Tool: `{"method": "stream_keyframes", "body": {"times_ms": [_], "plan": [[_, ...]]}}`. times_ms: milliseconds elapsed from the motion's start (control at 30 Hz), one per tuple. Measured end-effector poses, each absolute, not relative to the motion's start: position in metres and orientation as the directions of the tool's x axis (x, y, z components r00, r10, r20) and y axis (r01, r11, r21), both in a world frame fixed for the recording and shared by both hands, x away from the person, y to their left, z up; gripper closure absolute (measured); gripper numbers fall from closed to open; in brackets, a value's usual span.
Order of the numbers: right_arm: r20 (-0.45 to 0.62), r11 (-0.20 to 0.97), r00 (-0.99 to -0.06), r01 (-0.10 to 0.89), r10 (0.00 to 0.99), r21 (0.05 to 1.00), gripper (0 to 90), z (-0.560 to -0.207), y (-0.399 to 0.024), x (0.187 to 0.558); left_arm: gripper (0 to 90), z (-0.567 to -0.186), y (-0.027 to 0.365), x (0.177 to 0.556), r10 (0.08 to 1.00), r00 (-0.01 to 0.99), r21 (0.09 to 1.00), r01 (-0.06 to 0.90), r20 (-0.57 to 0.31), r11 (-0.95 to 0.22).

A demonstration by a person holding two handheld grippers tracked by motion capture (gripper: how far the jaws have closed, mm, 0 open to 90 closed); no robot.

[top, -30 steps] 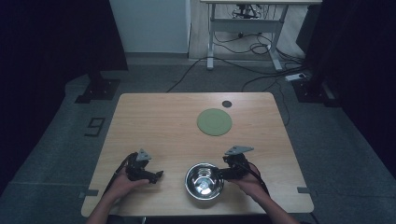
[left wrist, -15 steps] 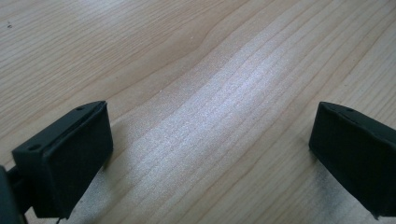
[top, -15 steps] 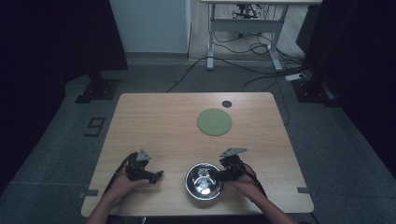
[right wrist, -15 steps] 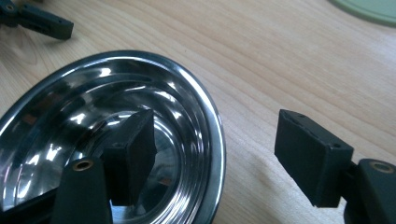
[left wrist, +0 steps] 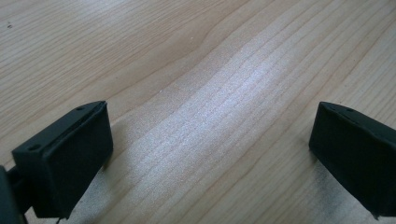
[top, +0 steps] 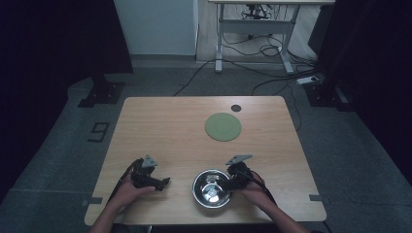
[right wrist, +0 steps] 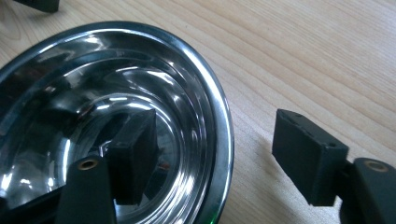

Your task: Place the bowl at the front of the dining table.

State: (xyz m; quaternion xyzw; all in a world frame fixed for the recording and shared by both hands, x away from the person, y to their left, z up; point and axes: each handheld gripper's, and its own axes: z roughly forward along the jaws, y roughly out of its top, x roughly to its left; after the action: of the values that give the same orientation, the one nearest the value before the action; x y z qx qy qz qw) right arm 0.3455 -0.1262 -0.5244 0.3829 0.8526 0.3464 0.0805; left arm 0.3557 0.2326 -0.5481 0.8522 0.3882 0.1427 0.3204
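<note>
We see a wooden worktop point(top: 160, 136) in the middle of the high view, with a shiny steel bowl point(top: 212, 188) near its lower edge, a flat green disc point(top: 223, 126) above and slightly right of it, and a small dark round spot point(top: 235, 108) close to the worktop's upper edge.

The right hand-held gripper point(top: 233, 180) sits at the bowl's right rim, held by the person's right hand point(top: 252, 190). In the right gripper view its jaws stand apart and straddle the rim of the bowl point(right wrist: 140, 93) — one jaw inside the polished hollow at lower left of the frame, the other outside over the bare wood at lower right. They have not closed on the metal.

The left hand-held gripper point(top: 163, 183) lies in the lower left of the high view, well apart from the bowl, in the person's left hand point(top: 131, 189). In its own view the left hand-held gripper point(left wrist: 210, 154) has its jaws wide apart, with bare wood grain between them.

Against the earlier frames we find little change: the right gripper has shifted slightly lower and closer against the bowl's rim, while the left gripper, bowl and disc keep their places.
</note>
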Motion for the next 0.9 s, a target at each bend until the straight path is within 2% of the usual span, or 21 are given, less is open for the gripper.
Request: {"method": "stream_keyframes", "body": {"times_ms": [533,600,633,767,833,900], "plan": [[0.111,0.501,-0.688,0.619,0.717,0.604,53.1,-0.5311,-0.1242,0.3472,0.0,-0.5481,0.2326,0.3557,0.753,0.658,0.657,0.57,-0.006,-0.493],[0.125,0.504,-0.696,0.621,0.707,0.6,59.6,-0.5306,-0.1236,0.3467,0.0,-0.5481,0.2326,0.3557,0.753,0.658,0.657,0.57,-0.006,-0.493],[0.125,0.504,-0.696,0.621,0.707,0.6,59.6,-0.5306,-0.1236,0.3467,0.0,-0.5481,0.2326,0.3557,0.753,0.658,0.657,0.57,-0.006,-0.493],[0.162,0.505,-0.708,0.627,0.688,0.594,68.8,-0.5305,-0.1249,0.3481,0.0,-0.5481,0.2326,0.3556,0.753,0.658,0.657,0.57,-0.005,-0.493],[0.196,0.497,-0.707,0.639,0.679,0.587,76.0,-0.5304,-0.1268,0.3496,0.0,-0.5481,0.2326,0.3557,0.753,0.658,0.657,0.57,-0.006,-0.493],[0.204,0.496,-0.709,0.642,0.675,0.585,78.3,-0.5305,-0.1274,0.3502,0.0,-0.5481,0.2326,0.3557,0.753,0.658,0.657,0.57,-0.006,-0.493]]}}
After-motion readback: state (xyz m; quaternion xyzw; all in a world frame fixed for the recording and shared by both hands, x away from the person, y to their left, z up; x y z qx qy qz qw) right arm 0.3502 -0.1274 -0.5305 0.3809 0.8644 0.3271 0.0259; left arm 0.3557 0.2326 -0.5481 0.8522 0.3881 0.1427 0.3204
